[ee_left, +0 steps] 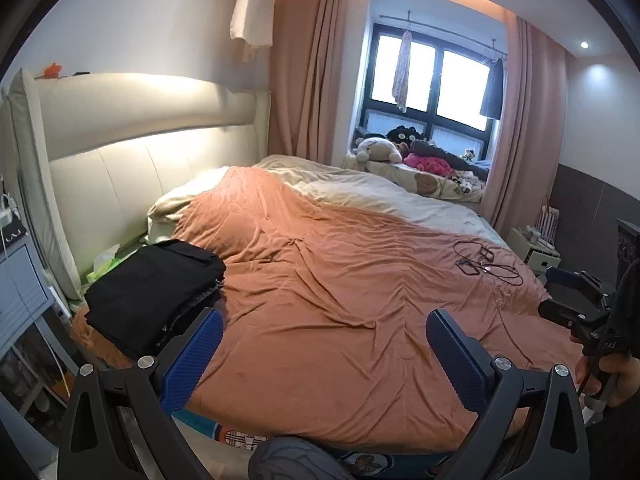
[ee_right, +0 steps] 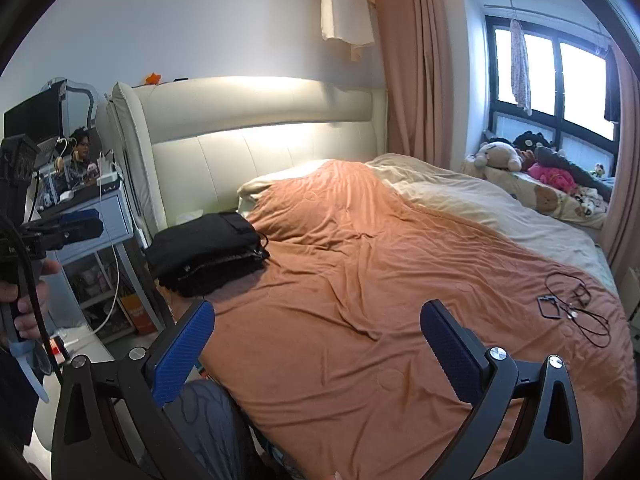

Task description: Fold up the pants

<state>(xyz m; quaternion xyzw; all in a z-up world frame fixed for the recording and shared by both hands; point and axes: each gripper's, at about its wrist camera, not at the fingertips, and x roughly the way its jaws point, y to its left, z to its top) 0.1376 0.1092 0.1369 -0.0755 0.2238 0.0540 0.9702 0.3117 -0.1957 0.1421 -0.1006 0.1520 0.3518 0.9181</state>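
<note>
A stack of folded black pants (ee_left: 156, 292) (ee_right: 206, 252) lies on the left edge of the bed, near the headboard. My left gripper (ee_left: 324, 328) is open over the orange blanket (ee_left: 340, 300) at the bed's near side, its left finger just right of the stack, nothing between its blue pads (ee_left: 192, 360). My right gripper (ee_right: 318, 326) is also open and holds nothing, above the blanket (ee_right: 380, 300). From the left wrist view the right gripper (ee_left: 560, 296) appears at the far right edge, held by a hand. In the right wrist view the left gripper (ee_right: 76, 228) shows at the left edge.
Black cables and a small device (ee_left: 486, 262) (ee_right: 572, 308) lie on the blanket's right side. A beige quilt (ee_left: 360, 188) covers the far half. Plush toys (ee_left: 380, 148) sit on the window ledge. A cluttered bedside table (ee_right: 88, 208) stands left of the bed. A grey patterned knee (ee_right: 208, 424) shows below.
</note>
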